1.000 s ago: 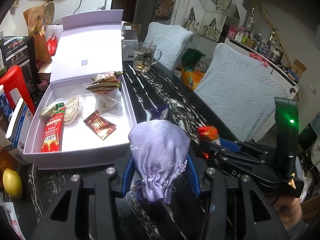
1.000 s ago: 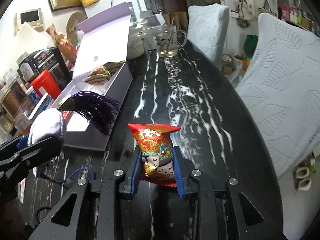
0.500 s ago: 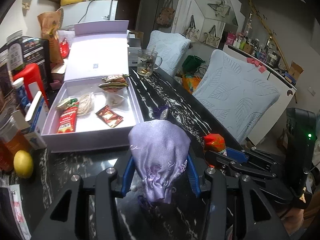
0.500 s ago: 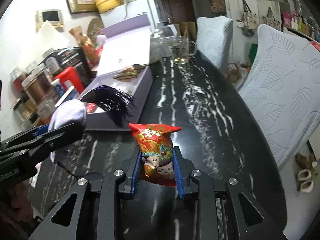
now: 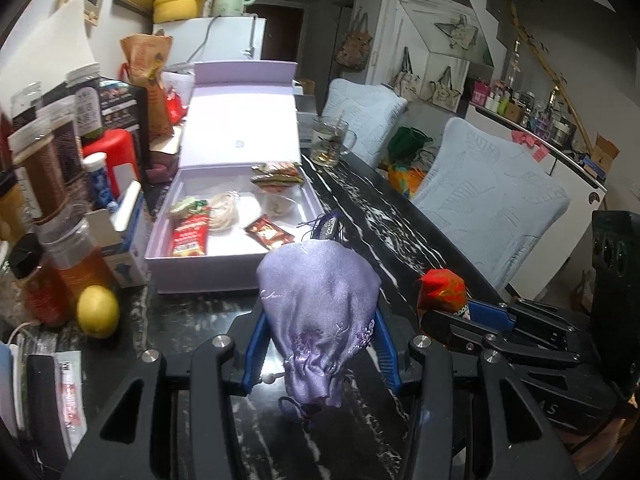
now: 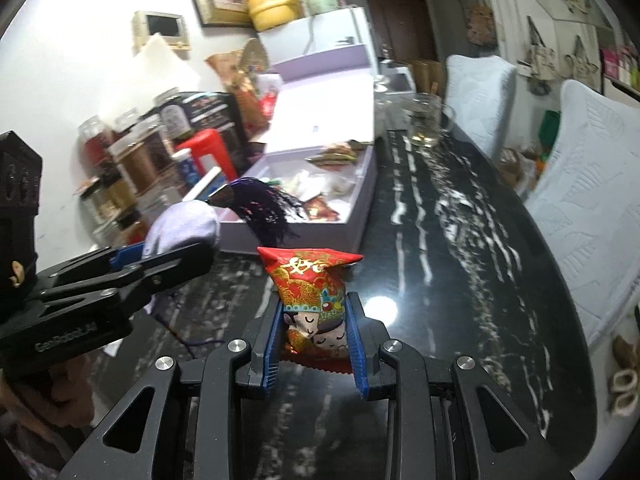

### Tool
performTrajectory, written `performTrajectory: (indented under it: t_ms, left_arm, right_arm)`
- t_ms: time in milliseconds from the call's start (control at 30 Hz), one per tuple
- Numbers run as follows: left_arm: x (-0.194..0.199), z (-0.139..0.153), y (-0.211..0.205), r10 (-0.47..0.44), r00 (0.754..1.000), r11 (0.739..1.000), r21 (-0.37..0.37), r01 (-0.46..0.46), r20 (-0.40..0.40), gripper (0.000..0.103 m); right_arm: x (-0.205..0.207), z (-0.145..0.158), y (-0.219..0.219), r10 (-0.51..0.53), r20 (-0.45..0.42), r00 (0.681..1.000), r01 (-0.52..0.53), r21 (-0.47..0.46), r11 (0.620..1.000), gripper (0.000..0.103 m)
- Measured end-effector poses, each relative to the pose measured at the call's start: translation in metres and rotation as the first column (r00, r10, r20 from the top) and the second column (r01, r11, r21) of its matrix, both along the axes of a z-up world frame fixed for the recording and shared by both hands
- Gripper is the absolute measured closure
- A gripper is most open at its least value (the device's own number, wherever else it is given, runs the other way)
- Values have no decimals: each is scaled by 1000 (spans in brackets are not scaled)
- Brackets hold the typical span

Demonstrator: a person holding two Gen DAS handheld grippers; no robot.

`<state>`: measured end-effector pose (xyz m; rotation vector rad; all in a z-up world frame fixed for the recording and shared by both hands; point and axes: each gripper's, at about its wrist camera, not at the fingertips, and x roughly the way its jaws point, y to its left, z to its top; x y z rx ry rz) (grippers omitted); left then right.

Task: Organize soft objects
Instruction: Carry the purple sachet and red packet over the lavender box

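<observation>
My left gripper (image 5: 318,344) is shut on a lilac satin drawstring pouch (image 5: 318,308) with a dark purple tassel (image 5: 324,230) at its far end, held above the black marbled table (image 5: 384,224). My right gripper (image 6: 314,340) is shut on a small red printed packet (image 6: 314,288) with a cartoon figure. The two grippers hang side by side: the red packet (image 5: 442,288) shows at the right of the left wrist view, the pouch (image 6: 182,226) and tassel (image 6: 260,208) at the left of the right wrist view. An open lilac box (image 5: 200,272) with several snack packets lies ahead to the left.
A lemon (image 5: 98,310), jars and bottles (image 5: 44,184) and a red container (image 5: 116,156) crowd the table's left side. A glass mug (image 5: 330,144) stands beyond the box. Two pale blue cushioned chairs (image 5: 488,196) line the table's right edge.
Both grippers have drawn back from the lilac box and risen a little, each keeping its hold. The box and mug now look farther off, and more clutter shows at the left.
</observation>
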<state>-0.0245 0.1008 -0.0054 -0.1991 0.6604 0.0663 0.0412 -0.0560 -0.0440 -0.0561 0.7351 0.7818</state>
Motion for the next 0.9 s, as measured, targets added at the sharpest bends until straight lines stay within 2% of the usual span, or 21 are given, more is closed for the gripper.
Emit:
performTrajectory:
  t_ms: [433,900]
  left_arm:
    - [-11,27,40,100,991,994,27,-103,94,57]
    - [22,65,67,99,975,992,60,-113,197,57]
  right_arm:
    - [-9,35,39,128,71,989,-133,75,988,74]
    - [22,73,64,140,156,978,-157,100,983,74]
